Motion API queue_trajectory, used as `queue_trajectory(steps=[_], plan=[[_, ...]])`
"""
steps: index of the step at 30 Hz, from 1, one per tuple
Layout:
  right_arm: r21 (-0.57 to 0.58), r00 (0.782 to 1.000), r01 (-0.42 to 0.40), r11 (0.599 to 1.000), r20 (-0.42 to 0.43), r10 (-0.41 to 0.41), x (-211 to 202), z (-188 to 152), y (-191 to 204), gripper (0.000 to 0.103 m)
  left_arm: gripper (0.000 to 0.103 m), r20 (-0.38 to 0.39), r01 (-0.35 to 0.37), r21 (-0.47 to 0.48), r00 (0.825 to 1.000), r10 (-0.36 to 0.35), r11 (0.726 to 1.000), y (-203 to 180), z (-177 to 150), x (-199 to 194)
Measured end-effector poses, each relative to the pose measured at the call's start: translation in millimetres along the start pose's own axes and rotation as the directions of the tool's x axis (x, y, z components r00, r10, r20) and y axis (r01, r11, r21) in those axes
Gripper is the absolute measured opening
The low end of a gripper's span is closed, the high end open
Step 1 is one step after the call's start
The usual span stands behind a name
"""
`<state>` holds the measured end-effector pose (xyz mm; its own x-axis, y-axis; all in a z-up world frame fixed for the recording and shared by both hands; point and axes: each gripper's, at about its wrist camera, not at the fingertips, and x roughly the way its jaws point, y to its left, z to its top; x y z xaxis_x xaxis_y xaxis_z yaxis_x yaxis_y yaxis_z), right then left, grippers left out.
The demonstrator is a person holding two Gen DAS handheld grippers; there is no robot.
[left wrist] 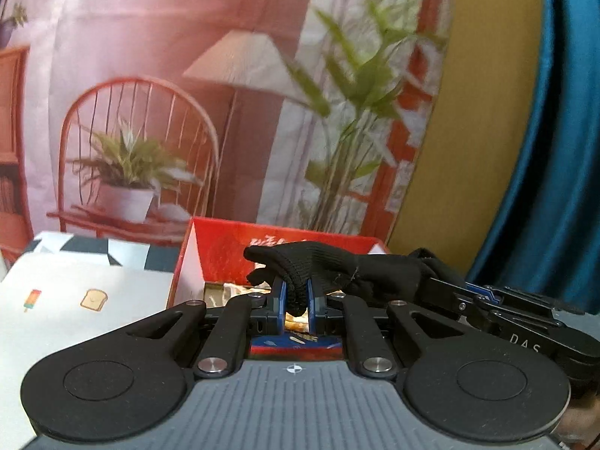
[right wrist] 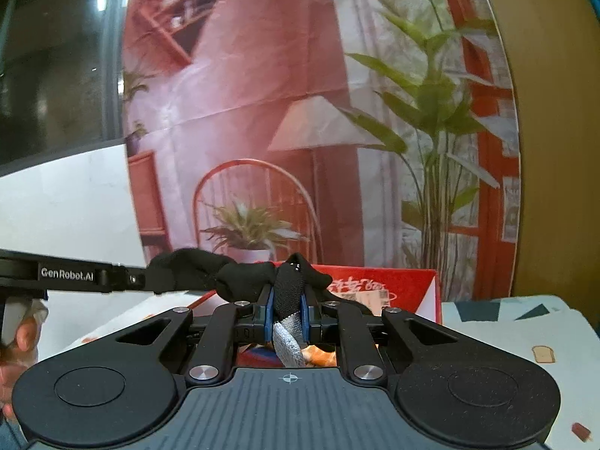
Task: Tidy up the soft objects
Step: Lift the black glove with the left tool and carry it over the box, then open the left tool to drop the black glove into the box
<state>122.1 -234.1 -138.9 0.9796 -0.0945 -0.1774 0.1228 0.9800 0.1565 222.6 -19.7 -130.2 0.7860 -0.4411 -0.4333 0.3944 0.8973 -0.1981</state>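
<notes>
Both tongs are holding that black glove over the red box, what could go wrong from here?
1. The left tongs pinch only one glove fingertip, so it may slip out.
2. The right tongs grip the cuff end; pulling apart could stretch the knit.
3. If dropped, it might miss the red box.

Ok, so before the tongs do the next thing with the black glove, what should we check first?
1. Left tongs pinching a finger of the black glove: ok.
2. Right tongs gripping the glove's cuff end: ok, black and grey fabric sits between the pads.
3. Glove stretched between both tongs, off the table: ok.
4. Red box open underneath and behind the glove: ok.
5. Room left in the box: cannot tell, only a bit of what lies inside shows.
6. Nothing snagging the glove: cannot tell, its underside is hidden.
</notes>
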Motion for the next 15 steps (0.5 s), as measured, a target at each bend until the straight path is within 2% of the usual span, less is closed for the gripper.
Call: queue_trajectory(steps=[4,8,11,15], plan=[[0.076,0.998,0.01,0.997,-0.069,-0.005,35.1,2.1,-17.1,0.013,0.012,-0.072,-0.029,-0.011,0.997,0.028,1.0,8.0,-0.1,25.3],[0.133,0.987,0.026,0.991,-0.162,-0.005,63.9,-9.5,-27.7,0.013,0.012,-0.139,-0.055,0.007,0.989,0.055,0.998,14.9,-9.3,41.2],[0.182,0.978,0.036,0.983,-0.211,0.004,76.3,-19.3,-31.5,0.013,0.012,-0.17,-0.074,0.01,0.983,0.075,0.997,22.2,-13.5,48.9],[0.173,0.969,0.037,0.984,-0.246,0.006,84.9,-25.7,-25.5,0.015,0.013,-0.184,-0.093,0.018,0.978,0.095,0.995,29.4,-13.9,55.0]])
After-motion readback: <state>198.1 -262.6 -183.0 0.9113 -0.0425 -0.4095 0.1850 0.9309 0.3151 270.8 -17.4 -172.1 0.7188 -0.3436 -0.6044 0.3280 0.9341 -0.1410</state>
